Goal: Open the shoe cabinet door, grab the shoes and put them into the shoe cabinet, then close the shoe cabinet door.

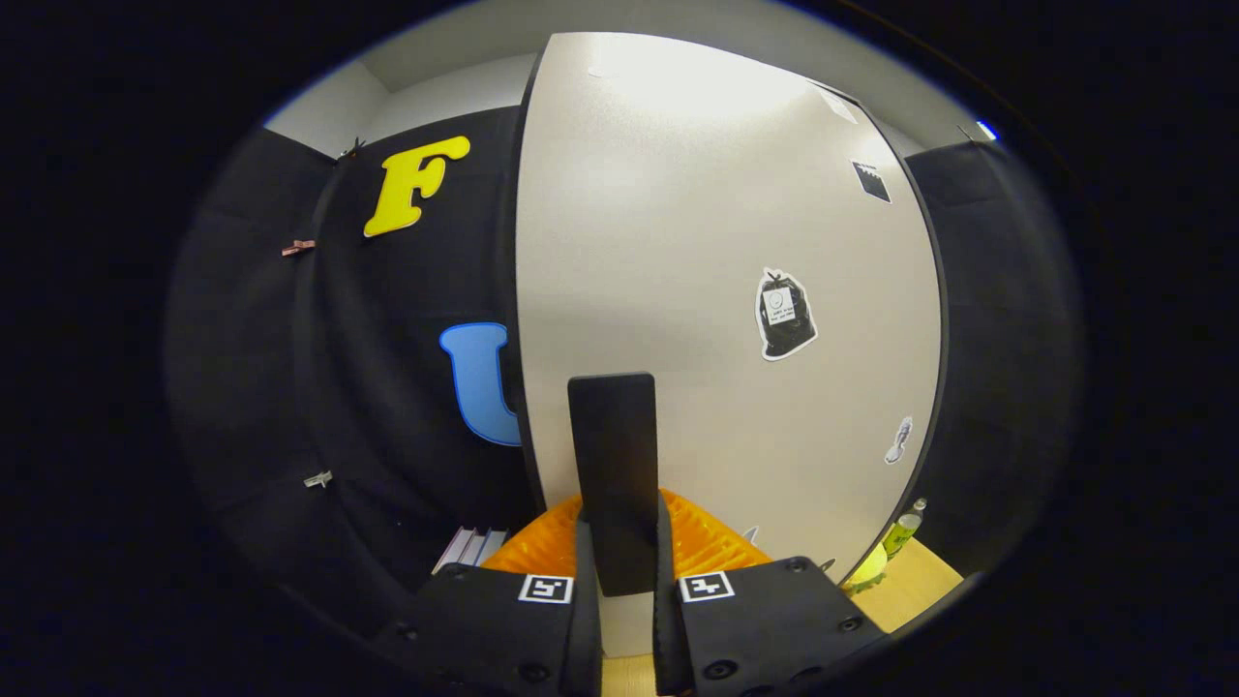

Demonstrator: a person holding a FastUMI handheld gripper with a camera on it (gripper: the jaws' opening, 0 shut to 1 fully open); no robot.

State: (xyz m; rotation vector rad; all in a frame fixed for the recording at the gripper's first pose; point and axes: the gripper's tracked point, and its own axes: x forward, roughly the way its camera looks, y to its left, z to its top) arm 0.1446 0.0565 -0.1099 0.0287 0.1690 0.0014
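The shoe cabinet door is a large off-white panel with dark edges and a few stickers, standing close in front of me. Its black flat handle sticks out toward me as an upright bar. My gripper is shut on this handle, one finger pressing on each side of its lower part. The fingers hide the handle's base. The door's left edge stands against the black booth wall; I cannot tell how far the door is swung.
A green bottle and a yellow object sit on a light wooden surface beyond the door's lower right corner. Pale flat slats lie low on the left by the cloth wall.
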